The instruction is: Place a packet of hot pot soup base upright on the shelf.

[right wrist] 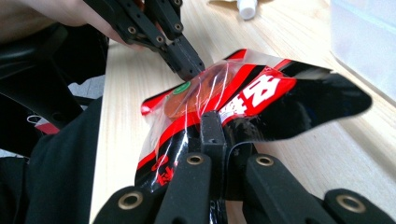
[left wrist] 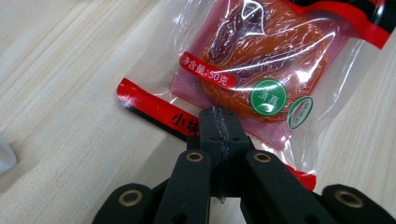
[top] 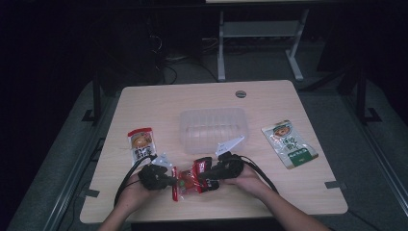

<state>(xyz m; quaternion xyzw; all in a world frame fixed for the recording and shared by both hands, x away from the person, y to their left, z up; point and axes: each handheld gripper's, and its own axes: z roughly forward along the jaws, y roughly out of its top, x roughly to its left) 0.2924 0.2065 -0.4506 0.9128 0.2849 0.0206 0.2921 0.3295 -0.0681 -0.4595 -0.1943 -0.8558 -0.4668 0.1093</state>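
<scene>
Here both tools are clamped on one thing: the left gripper (top: pixel 169 182) has its jaws pressed together on one edge of the red snack packet (top: pixel 188 181), and the right gripper (top: pixel 206 180) pinches the opposite, black-and-red end, so the packet hangs stretched between them just above the near edge of the table (top: pixel 269 96), in front of the clear plastic bin (top: pixel 213 129). The likeliest trouble, as I judge it, is the film itself: it is glossy and each grip bites only a narrow strip of the seal (the left gripper view shows the jaw tips barely past the red border), so any pull apart or twist could let one end slip out, leaving the packet to swing from the other gripper or drop short of the bin. Pulling too hard could instead tear the seam. If the bin is the goal, the packet held wide may also catch on the bin's near rim. Counted: two grippers, one held red packet, one bin, one orange-and-white packet (top: pixel 142 144) lying to the left, one green-and-white packet (top: pixel 289 143) to the right.
</scene>
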